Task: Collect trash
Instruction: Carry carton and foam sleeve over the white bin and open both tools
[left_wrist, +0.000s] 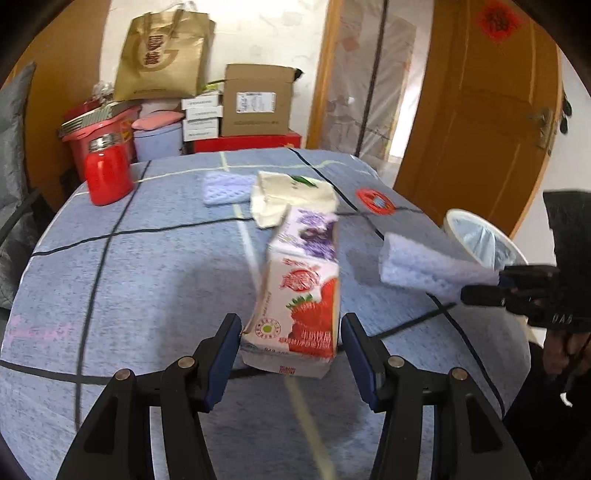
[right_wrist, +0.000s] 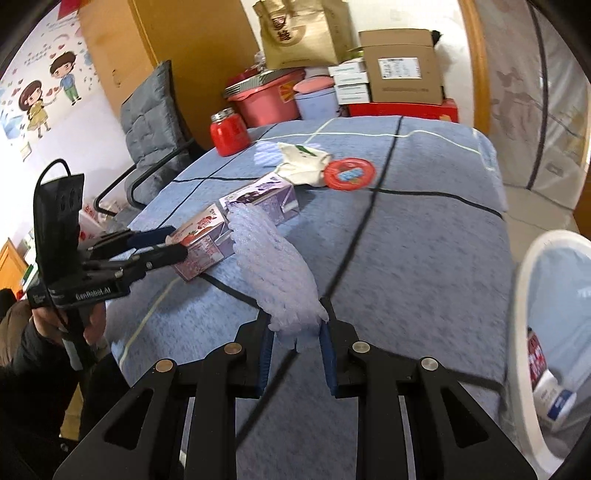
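Note:
A strawberry milk carton (left_wrist: 295, 314) lies on the blue tablecloth (left_wrist: 147, 280). My left gripper (left_wrist: 291, 332) is open, its fingers standing on either side of the carton's near end. A purple carton (left_wrist: 317, 232) lies just behind it. My right gripper (right_wrist: 297, 343) is shut on a pale foam net sleeve (right_wrist: 280, 273), held up above the table. From the left wrist view that sleeve (left_wrist: 424, 266) hangs near the white bin with a blue liner (left_wrist: 476, 236). The bin (right_wrist: 532, 295) stands off the table's right edge.
A crumpled cream bag (left_wrist: 291, 195), a second foam net (left_wrist: 225, 188) and a red lid (left_wrist: 376, 201) lie farther back on the table. A red jar (left_wrist: 109, 173) stands at the far left. Boxes and tubs are stacked behind. A grey chair (right_wrist: 147, 122) is at the left side.

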